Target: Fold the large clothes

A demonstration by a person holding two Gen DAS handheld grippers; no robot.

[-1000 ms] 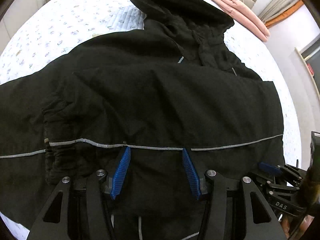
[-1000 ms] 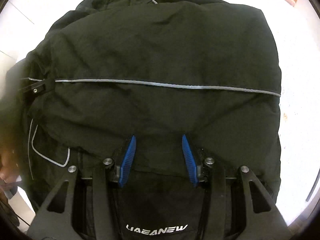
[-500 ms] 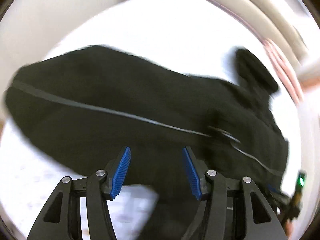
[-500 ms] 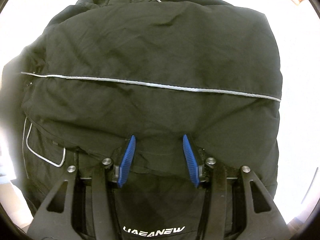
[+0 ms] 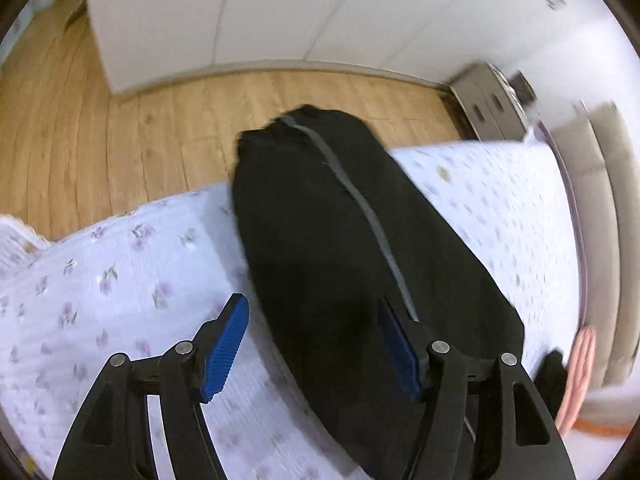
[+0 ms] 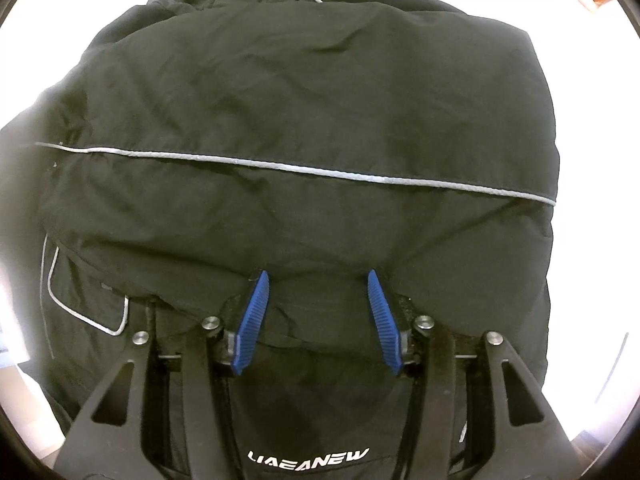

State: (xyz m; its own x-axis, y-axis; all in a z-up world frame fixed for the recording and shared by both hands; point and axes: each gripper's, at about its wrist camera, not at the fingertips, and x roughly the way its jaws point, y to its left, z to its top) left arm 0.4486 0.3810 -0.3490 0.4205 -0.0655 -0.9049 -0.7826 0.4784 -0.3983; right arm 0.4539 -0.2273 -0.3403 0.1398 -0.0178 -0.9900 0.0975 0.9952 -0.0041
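jacket was black w/ grey piping; bedspread white, purple floral print; floor light wood; tongs' pads blue

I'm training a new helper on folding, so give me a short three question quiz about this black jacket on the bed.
1. True or false: the jacket carries a grey stripe across it.
2. The sleeve stretches toward: A) the wooden floor, B) a pillow.
3. What pattern covers the bedspread?

Key: 1 true. 2 A. 3 small flowers.

Note: the left hand-held gripper is opening over the sleeve; the right hand-held gripper hovers over the jacket, pinching nothing.
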